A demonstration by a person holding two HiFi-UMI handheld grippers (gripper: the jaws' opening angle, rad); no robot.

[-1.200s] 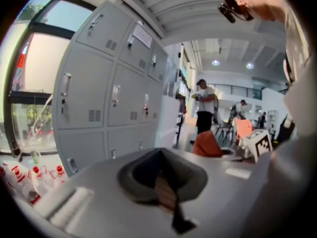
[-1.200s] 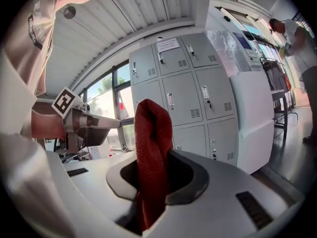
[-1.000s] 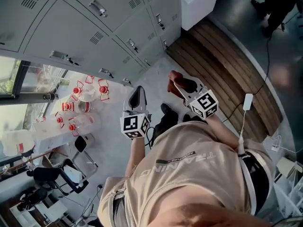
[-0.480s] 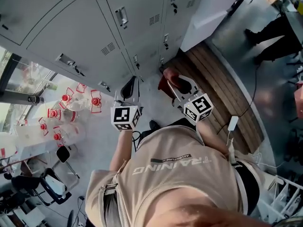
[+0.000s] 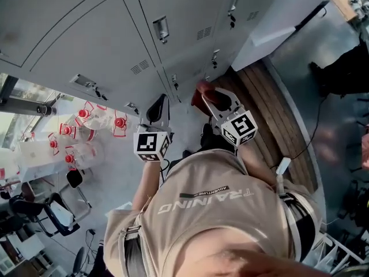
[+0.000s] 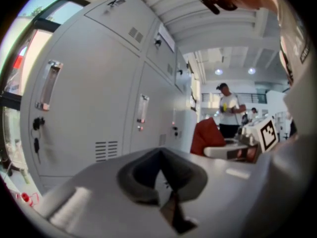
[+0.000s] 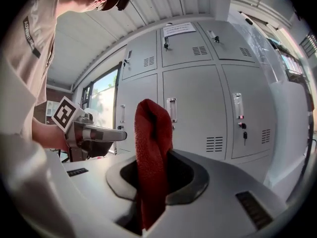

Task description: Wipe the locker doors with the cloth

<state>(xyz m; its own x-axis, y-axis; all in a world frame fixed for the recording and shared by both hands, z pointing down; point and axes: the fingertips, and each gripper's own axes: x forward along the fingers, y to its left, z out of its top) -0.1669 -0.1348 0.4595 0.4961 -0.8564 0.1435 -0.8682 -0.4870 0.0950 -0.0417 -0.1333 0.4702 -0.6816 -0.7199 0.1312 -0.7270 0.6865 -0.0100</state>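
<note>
1. Over the last second I see the locker doors [image 5: 86,33] grow across the top of the head view. Both grippers have come up nearer to them, and the cloth has stayed in the right one.
2. At far left, clear water bottles with red caps [image 5: 86,126] stand in a cluster on the floor by the window.
3. The left gripper [image 5: 159,104] points up at the foot of the lockers. In its own view the jaws sit together with nothing between them.
4. Straight ahead, the grey doors carry vent slots, upright handles [image 7: 171,109] and small locks.
5. The right gripper [image 5: 209,100] is just beside the left one, aimed the same way. Its jaws are clamped on the red cloth [image 7: 151,157], which stands up from between them in a folded hump.
6. The cloth is held in front of the lower doors. From the right gripper view it looks apart from them, not pressed on.
7. To the right, a wooden bench [image 5: 277,120] runs along the floor.
</note>
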